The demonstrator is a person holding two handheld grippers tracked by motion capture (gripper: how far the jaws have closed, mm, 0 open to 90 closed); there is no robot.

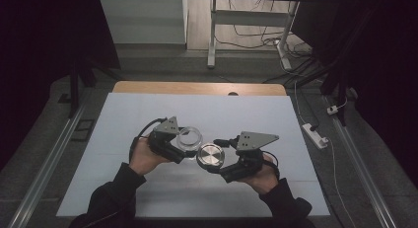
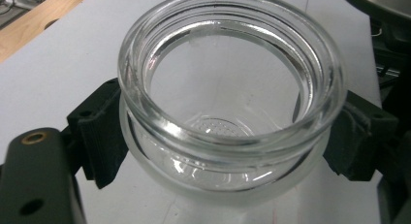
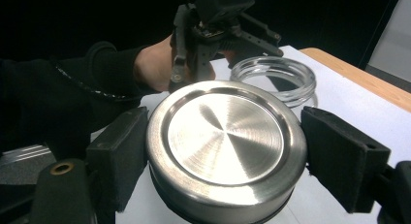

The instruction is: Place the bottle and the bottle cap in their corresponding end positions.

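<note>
We see the left gripper (image 1: 183, 148) with its black fingers (image 2: 99, 136) clamped on either side of a clear glass jar (image 2: 228, 103), gripping it just under the thick rim with its open mouth upward, over the white counter (image 1: 148, 109). Just beside it, the right gripper (image 1: 217, 161) has its fingers (image 3: 121, 146) pressed on a round brushed-metal lid (image 3: 225, 139), flat face up, near the jar's rim.
</note>
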